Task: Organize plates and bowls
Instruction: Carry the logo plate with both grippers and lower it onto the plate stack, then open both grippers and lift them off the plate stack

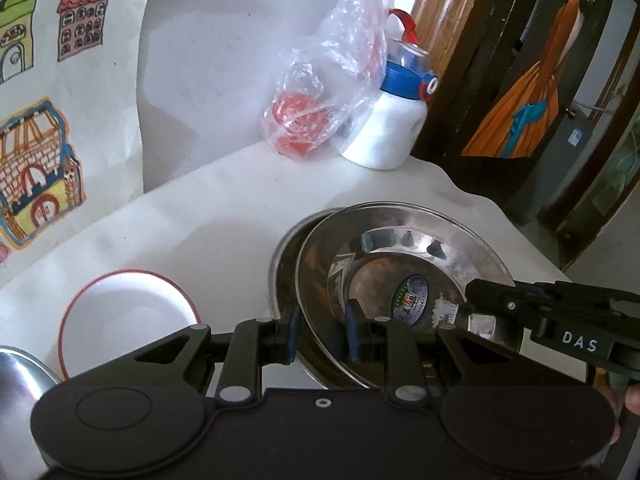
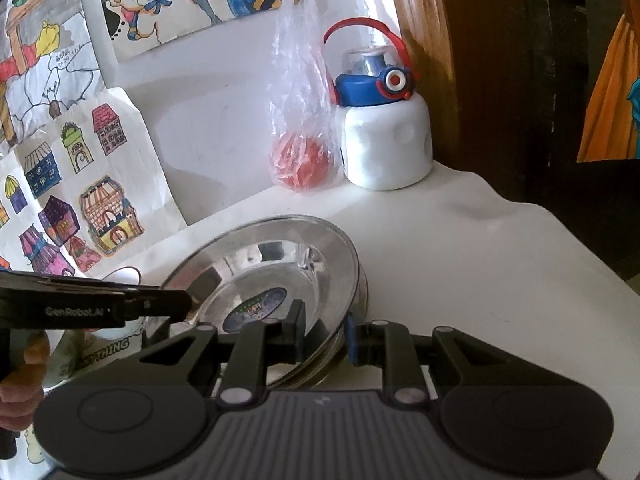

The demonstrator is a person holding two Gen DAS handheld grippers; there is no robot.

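Observation:
A shiny steel plate [image 1: 404,256] with a sticker in its middle lies tilted on top of a second steel plate [image 1: 286,256] on the white table. My left gripper [image 1: 322,334] has its jaws on either side of the top plate's left rim. My right gripper [image 2: 324,334] straddles the same plate [image 2: 272,264] at its right rim and shows as a black arm in the left wrist view [image 1: 476,292]. The jaws of both stand a little apart, with the rim between them. A white bowl with a red rim [image 1: 128,312] sits to the left.
A steel bowl edge [image 1: 20,372] shows at the far left. A plastic bag with red fruit [image 1: 304,120] and a white bottle with a blue lid [image 1: 388,132] stand at the back by the wall. The table edge [image 1: 532,240] runs on the right. Children's drawings [image 2: 80,184] hang on the left.

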